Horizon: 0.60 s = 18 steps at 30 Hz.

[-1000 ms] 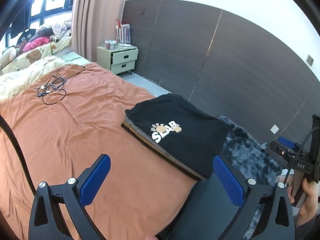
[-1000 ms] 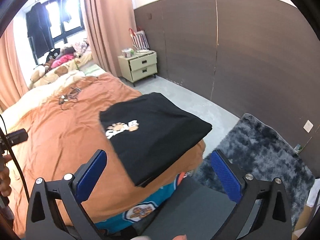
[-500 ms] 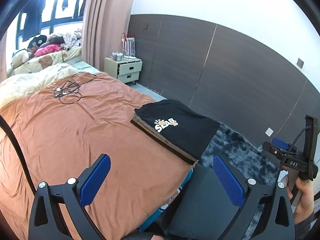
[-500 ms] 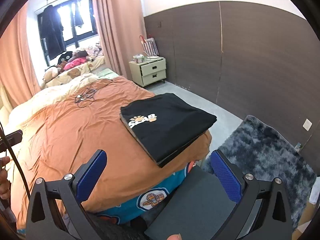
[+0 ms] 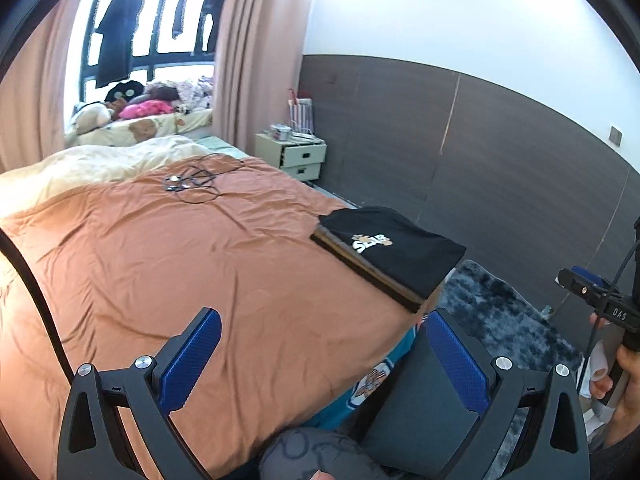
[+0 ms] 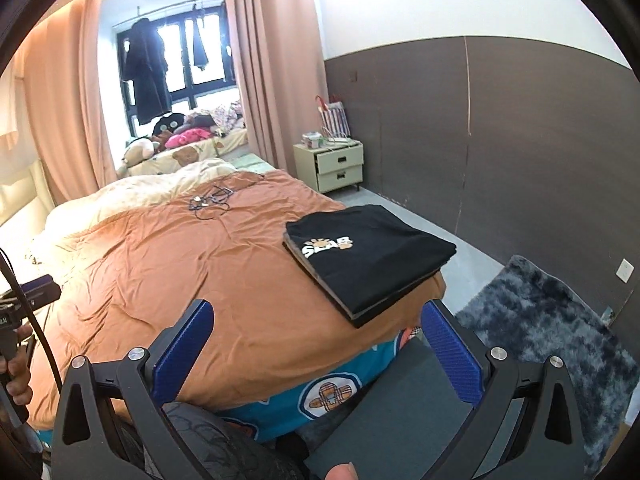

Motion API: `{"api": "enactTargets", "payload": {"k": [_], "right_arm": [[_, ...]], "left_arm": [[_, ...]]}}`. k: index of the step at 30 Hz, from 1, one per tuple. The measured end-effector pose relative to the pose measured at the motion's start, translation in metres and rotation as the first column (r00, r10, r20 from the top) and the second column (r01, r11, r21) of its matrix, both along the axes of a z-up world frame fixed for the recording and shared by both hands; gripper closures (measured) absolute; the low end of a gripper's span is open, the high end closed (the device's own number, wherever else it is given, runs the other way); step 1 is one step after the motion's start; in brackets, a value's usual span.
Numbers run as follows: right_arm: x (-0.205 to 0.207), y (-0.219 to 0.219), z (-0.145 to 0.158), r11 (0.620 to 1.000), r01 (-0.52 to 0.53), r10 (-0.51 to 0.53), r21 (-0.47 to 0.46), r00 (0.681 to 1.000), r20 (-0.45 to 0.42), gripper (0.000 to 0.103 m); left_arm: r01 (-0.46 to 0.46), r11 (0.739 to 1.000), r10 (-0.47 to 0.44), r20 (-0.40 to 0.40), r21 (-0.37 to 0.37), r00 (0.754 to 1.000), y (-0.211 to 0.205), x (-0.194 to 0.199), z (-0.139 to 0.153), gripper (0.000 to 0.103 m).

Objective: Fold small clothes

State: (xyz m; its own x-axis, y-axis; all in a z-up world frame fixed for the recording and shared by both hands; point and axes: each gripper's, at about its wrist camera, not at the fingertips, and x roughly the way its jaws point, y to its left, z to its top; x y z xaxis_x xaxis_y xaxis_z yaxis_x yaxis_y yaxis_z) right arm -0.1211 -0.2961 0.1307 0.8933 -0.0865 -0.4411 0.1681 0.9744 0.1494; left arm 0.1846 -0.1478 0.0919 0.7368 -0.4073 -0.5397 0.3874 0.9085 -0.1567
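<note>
lying folded on the orange-brown bed cover (image 6: 224,280), the black printed t-shirt (image 6: 376,256) tops a small pile; left hand-held gripper (image 5: 320,360) and right hand-held gripper (image 6: 316,352) gape wide, empty.

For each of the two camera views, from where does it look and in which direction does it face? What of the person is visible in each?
Left wrist view: sits on the left gripper, jaws open, faces across the orange bed cover toward the window; the right hand shows at the right edge.
Right wrist view: sits on the right gripper, jaws open, faces the same way; the left hand shows at the left edge.
Shared: the folded black shirt topping a stack at the bed corner, the nightstand, the grey rug.
</note>
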Motion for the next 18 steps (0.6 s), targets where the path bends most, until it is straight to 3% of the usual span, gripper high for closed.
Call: {"api": "enactTargets", "payload": {"k": [18], "right_arm": [[-0.022, 0.044, -0.052, 0.99, -0.138, 0.14, -0.035, 0.989, 0.042, 0.0]], "left_arm": [[-0.18, 0.983, 0.178, 0.065, 0.032, 0.982, 0.065, -0.089, -0.045, 0.0]]}}
